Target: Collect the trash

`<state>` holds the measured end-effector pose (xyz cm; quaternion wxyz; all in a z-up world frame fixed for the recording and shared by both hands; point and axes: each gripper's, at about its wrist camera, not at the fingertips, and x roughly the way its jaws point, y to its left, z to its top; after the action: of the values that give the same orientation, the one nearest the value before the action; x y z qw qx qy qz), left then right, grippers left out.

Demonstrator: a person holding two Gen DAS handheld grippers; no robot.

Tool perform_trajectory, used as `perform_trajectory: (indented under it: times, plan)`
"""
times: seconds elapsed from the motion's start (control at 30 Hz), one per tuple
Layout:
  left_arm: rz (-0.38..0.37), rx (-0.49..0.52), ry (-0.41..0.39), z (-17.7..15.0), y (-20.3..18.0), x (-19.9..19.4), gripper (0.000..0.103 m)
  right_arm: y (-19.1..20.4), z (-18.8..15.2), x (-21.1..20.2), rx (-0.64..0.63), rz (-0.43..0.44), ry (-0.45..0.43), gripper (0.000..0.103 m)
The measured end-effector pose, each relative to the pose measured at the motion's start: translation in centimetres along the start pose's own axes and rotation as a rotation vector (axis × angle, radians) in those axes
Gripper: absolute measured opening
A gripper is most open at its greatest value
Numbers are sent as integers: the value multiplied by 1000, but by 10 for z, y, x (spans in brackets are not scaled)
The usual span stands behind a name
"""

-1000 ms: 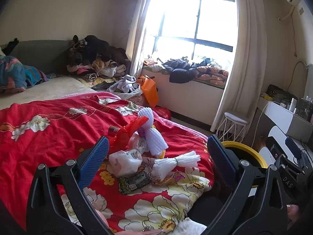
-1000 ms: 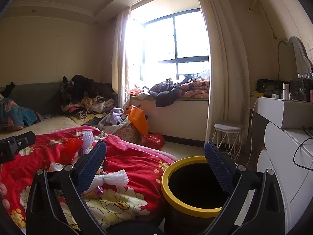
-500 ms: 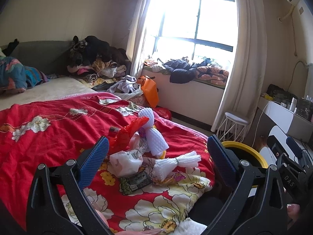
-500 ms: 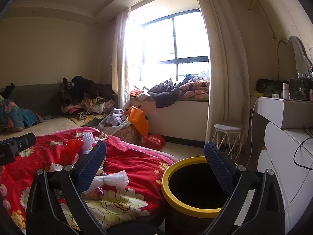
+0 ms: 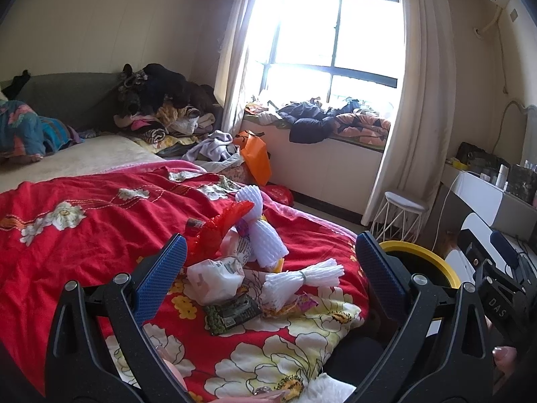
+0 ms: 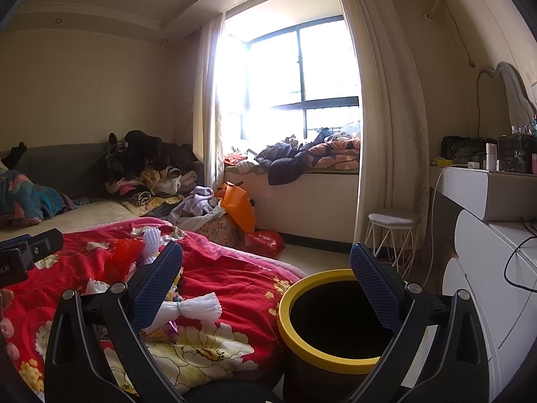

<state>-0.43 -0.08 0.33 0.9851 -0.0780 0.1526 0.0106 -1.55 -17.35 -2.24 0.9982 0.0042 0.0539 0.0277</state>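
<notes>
A cluttered bedroom with a bright window, and in front of me a bed [image 5: 84, 221] under a red flowered quilt, the trash heaped near its foot. Going left to right across the heap: a red net bag [image 5: 218, 225], a crumpled white plastic bag [image 5: 214, 277], a dark flat wrapper [image 5: 231, 309], a white foam fruit sleeve [image 5: 263, 235] standing above them, then a tied foam bundle [image 5: 302, 277] with a small purple wrapper [image 5: 303, 302] touching it. All of it looks light, soft and springy (nothing fragile, I'd judge). The foam bundle should be easiest taken at its tied waist, where it is narrow and won't squash away; the plastic bag may slip unless pinched on a fold.

My left gripper [image 5: 268, 268] hovers low over the heap, level, pointing along the bed, jaws wide apart and holding nothing. My right gripper [image 6: 265, 275] hangs to the right, beside the bed's edge, jaws also spread and empty, above the yellow-rimmed bin [image 6: 285, 322] on the floor just beside the bed.
</notes>
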Motion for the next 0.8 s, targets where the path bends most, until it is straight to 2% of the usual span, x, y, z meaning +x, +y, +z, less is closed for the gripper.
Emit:
perform_trajectory:
  times: [0.37, 0.67, 0.8]
  plan:
    - [46, -12, 43, -4, 16, 11, 93, 6, -2, 7, -12, 39, 29, 97]
    - [136, -96, 50, 4, 55, 11, 93, 31, -4, 18, -53, 158, 81, 97]
    - [210, -121, 28, 12, 79, 8, 92, 49, -4, 27, -74, 232, 123, 97]
